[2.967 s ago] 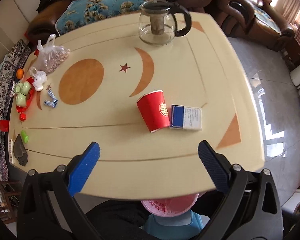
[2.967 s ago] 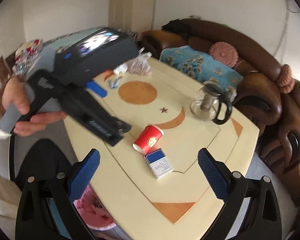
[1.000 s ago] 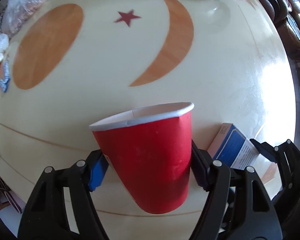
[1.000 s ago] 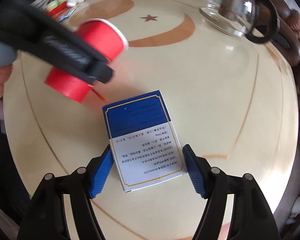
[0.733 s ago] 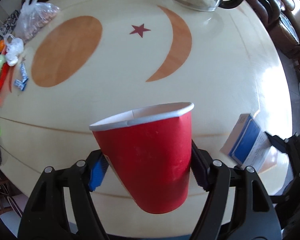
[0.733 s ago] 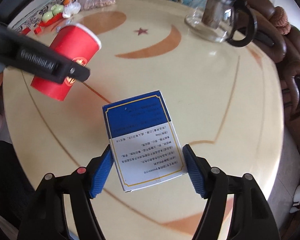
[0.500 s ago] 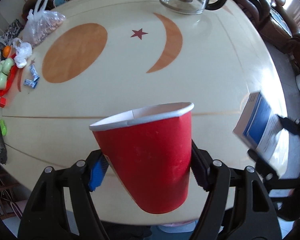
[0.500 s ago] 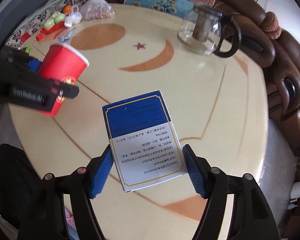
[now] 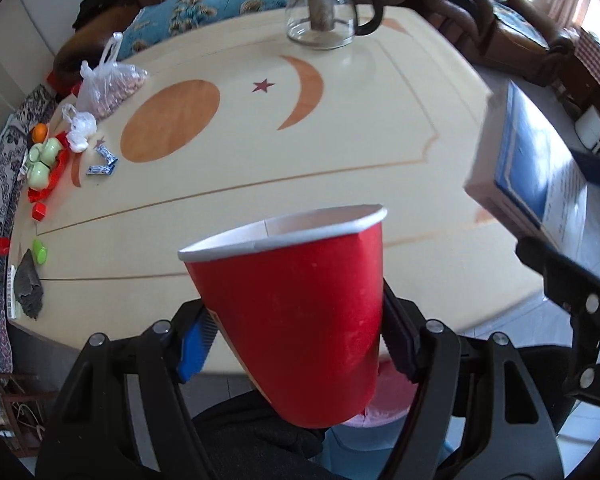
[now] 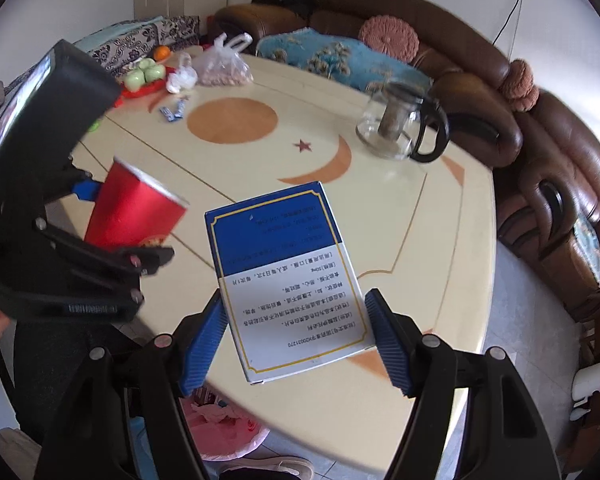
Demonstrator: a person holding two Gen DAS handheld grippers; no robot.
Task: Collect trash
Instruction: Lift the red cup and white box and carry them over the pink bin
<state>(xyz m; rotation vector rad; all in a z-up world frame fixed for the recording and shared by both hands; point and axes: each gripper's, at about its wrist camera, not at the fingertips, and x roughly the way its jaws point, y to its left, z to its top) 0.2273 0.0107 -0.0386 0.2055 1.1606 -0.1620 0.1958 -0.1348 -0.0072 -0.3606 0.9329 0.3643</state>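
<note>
Left wrist view: the left gripper (image 9: 296,336) has its fingers (image 9: 194,338) clamped on a red paper cup (image 9: 300,304), gripped low on the body with the mouth tipped away, clear above the worktop (image 9: 260,176). A pink-lined trash bin (image 9: 380,404) peeks out just under the cup, below the worktop edge. Off to the right there's the blue-and-white box (image 9: 540,176) in the other tool. The glass teapot (image 9: 324,20) and a bag of nuts (image 9: 112,84) sit well back.

Right wrist view: the right gripper (image 10: 296,336) has its fingers (image 10: 204,332) pinched on that box (image 10: 288,280) by its long sides, held up off the worktop (image 10: 420,240). The cup (image 10: 132,212) is off to the left, and the bin (image 10: 224,432) shows below the worktop edge between the tool arms.

What I'd worry about: both tools seem headed for the same bin, so they could bump over it and knock something loose. The cup is thin paper, so too much squeeze could crumple it and let it slip. The box is only held near one end, so it could pivot and miss the bin.
</note>
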